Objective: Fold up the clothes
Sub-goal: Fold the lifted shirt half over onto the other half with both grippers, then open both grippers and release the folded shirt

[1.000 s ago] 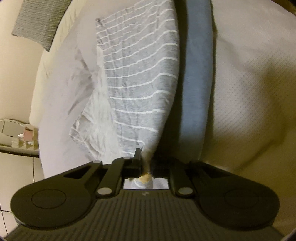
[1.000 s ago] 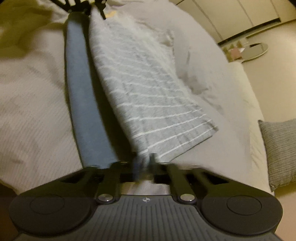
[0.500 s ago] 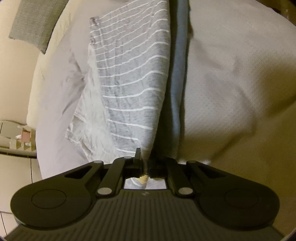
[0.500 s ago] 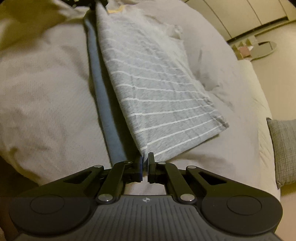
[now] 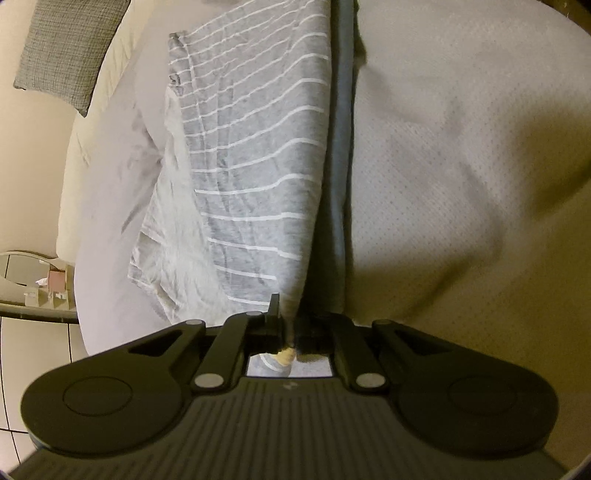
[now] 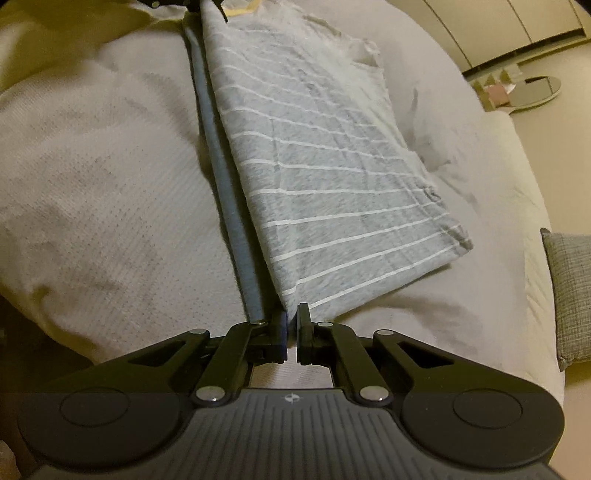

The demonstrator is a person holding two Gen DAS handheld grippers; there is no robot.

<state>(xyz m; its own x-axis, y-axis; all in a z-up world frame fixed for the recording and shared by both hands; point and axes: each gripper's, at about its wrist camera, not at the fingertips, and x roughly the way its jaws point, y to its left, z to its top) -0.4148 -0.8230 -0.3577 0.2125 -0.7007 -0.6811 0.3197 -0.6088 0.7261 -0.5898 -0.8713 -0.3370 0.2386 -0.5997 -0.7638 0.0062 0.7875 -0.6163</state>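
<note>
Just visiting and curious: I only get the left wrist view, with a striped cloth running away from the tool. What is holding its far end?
Observer: The right tool is shut on the far corner of the striped shirt, so the shirt spans between the two tools.
Operator: Can you see my tool from that side?
Observer: Just barely. The left tool pokes in at the very top edge of the right wrist view, at the shirt's other end.
Operator: Is there anything in the room that I'm missing?
Observer: Yes, pale cupboard doors line the wall beyond the bed.
</note>
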